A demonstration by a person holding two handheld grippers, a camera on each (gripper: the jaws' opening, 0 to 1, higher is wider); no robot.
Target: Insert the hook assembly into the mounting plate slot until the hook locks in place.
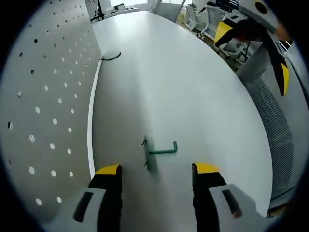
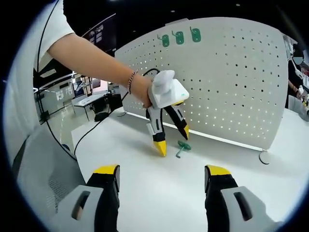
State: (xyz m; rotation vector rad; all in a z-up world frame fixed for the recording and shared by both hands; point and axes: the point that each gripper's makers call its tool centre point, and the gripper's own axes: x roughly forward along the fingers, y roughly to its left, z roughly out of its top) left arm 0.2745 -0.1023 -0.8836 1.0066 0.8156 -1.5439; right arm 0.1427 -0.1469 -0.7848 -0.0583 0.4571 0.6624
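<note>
A green hook [image 1: 158, 152] is seen lying flat on the white table [image 1: 193, 92] in the left gripper view. It is placed just ahead of the left gripper [image 1: 157, 170], between the lines of its two yellow-tipped jaws, and it is not touched by them. The jaws are spread wide apart and nothing is held between them. To the left of the hook, a white perforated board [image 1: 43, 111] is standing upright along the table edge, and a dark cable [image 1: 111, 57] is lying near its foot.

In the right gripper view the same left gripper [image 2: 173, 143] is seen from across the table, held by a person's hand [image 2: 141, 90] with a bracelet on the wrist. Its jaws are pointed down at the table and are parted, and the green hook [image 2: 182, 147] is lying on the table just beside the yellow tips, close under the far jaw. Behind it the perforated board [image 2: 231, 82] is standing, and three green hooks [image 2: 179, 36] are already mounted near its top edge.

The right gripper [image 2: 161, 175] is kept low over the table [image 2: 159, 193], well apart from the hook. Its jaws are also wide apart and empty.
</note>
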